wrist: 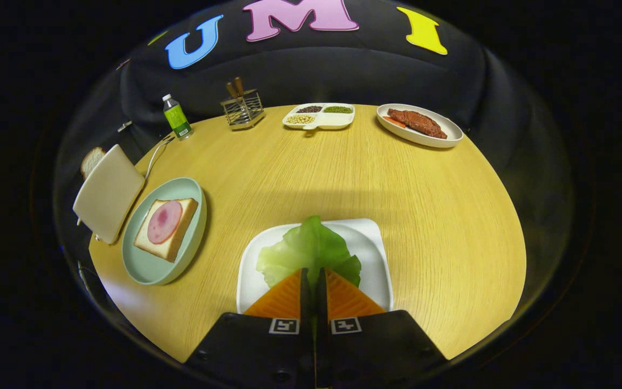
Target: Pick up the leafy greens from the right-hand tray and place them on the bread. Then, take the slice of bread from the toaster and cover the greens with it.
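A pale green lettuce leaf (308, 248) spreads over the white square tray (373, 243) just ahead of my fingers. My gripper (313, 276) is shut on the leaf's near edge, and a thin strip of green shows between the closed fingers. Whether the leaf rests on the tray or hangs just above it I cannot tell. To the left, a slice of bread (173, 237) topped with a round of pink ham (163, 221) lies on a light green plate (146, 273). Beyond that plate stands a cream toaster (108, 200), with a slice of bread (92, 161) sticking out of its top.
Along the far edge of the round wooden table (435, 216) stand a green bottle (177, 118), a wire holder with utensils (243, 108), a divided dish of beans (319, 116) and a white plate with a piece of meat (419, 125). A cable (154, 156) runs from the toaster.
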